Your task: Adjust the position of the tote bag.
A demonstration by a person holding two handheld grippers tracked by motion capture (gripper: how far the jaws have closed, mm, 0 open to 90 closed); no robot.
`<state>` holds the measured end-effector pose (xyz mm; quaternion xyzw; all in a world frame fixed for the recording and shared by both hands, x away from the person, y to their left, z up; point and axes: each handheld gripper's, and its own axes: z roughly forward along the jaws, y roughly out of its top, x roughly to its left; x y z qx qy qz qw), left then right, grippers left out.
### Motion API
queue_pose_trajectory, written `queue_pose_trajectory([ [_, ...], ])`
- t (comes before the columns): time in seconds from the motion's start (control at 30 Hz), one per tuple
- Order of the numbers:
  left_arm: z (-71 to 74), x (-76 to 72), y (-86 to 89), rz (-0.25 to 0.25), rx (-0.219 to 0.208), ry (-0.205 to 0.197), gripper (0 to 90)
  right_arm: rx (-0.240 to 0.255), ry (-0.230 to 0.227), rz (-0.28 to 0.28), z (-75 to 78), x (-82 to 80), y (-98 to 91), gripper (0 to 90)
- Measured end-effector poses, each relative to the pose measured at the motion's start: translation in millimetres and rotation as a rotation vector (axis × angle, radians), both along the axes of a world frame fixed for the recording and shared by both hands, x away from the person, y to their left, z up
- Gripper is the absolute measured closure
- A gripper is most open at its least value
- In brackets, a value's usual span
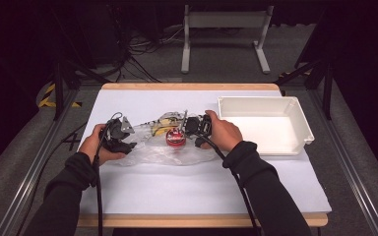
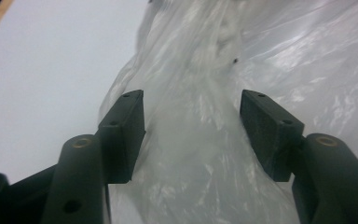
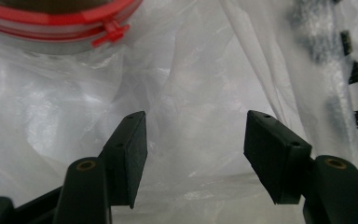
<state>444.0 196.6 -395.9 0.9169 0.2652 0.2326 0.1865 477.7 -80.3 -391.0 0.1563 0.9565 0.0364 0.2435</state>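
Clear plastic bag (image 1: 177,152) on a white table (image 1: 202,191); red-rimmed round container (image 1: 175,138); white bin (image 1: 263,123); black grippers.

Both forearms, in dark sleeves, enter from the bottom of the high view and converge toward the middle of the table. The left hand (image 1: 94,145) holds the left gripper (image 1: 119,135) with its jaws spread wide apart and pointing right. The right hand (image 1: 225,133) holds the right gripper (image 1: 189,129), jaws likewise spread wide, pointing left toward the other.
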Motion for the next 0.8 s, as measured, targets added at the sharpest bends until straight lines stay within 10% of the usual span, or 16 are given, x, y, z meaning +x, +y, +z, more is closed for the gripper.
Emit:
queue_pose_trajectory([
  [0.3,-6.9,7.4,14.1,0.062,0.062,-0.023,45.8,-0.037,-0.003,-0.036,-5.4,5.8,-3.2,40.3],
  [0.5,-10.2,10.4,28.1,0.087,0.012,0.003,44.2,-0.034,0.015,-0.042,-5.8,5.7,-4.8,40.9],
  [0.8,0.7,2.6,21.7,0.045,-0.051,-0.07,43.9,0.051,0.034,-0.025,-2.1,2.3,-4.6,35.2],
])
